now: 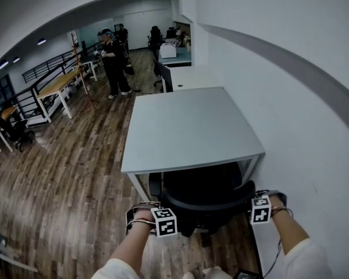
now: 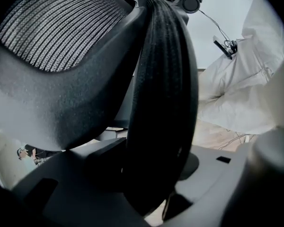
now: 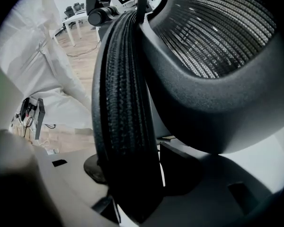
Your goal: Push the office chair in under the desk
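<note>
Clamping the chair by its backrest rim, your left gripper and right gripper each grasp one end, with the rim filling the jaws. The chair stands at the 6 o'clock edge of the grey bench, seat partly under it and backrest outside. A white wall runs along 3 o'clock. Wood-plank floor spreads toward 9. People stand at 11, near a railing.

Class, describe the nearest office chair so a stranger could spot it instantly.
Find the grey desk by the white wall. A black chair sits at its near edge. Unlike the farther chair, the left gripper and right gripper clamp its backrest.
</note>
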{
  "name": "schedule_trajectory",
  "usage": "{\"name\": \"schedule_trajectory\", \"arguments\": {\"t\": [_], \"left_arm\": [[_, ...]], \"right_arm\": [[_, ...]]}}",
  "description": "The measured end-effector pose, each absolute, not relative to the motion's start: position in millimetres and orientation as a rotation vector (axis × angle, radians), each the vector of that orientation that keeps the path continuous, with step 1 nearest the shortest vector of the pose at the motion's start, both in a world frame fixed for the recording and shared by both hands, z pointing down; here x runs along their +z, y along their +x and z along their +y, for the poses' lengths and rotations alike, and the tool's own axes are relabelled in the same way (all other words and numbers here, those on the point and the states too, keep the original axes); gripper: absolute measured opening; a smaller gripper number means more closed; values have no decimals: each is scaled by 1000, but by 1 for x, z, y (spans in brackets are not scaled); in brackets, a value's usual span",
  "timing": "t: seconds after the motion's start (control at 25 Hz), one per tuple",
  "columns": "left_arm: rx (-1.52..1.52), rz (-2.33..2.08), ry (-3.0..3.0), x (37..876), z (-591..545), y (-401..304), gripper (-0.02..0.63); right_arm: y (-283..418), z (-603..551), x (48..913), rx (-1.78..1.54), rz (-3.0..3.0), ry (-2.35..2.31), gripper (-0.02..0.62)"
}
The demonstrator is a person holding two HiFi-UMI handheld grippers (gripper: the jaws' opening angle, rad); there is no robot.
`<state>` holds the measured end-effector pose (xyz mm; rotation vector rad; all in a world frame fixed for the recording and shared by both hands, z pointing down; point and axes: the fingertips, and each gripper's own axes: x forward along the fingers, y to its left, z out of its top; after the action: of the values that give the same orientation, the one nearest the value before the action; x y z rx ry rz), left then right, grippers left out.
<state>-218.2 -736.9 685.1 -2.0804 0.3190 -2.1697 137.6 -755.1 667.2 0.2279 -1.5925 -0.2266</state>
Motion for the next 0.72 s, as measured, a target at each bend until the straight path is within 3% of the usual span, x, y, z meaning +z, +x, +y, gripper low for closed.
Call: {"name": "schedule_trajectory", "arguments": {"t": [0.72], "left_arm": [[-2193, 349, -2087, 681, -815, -223, 202]], "right_arm": [[123, -841, 654, -262, -1612, 169, 242]]}}
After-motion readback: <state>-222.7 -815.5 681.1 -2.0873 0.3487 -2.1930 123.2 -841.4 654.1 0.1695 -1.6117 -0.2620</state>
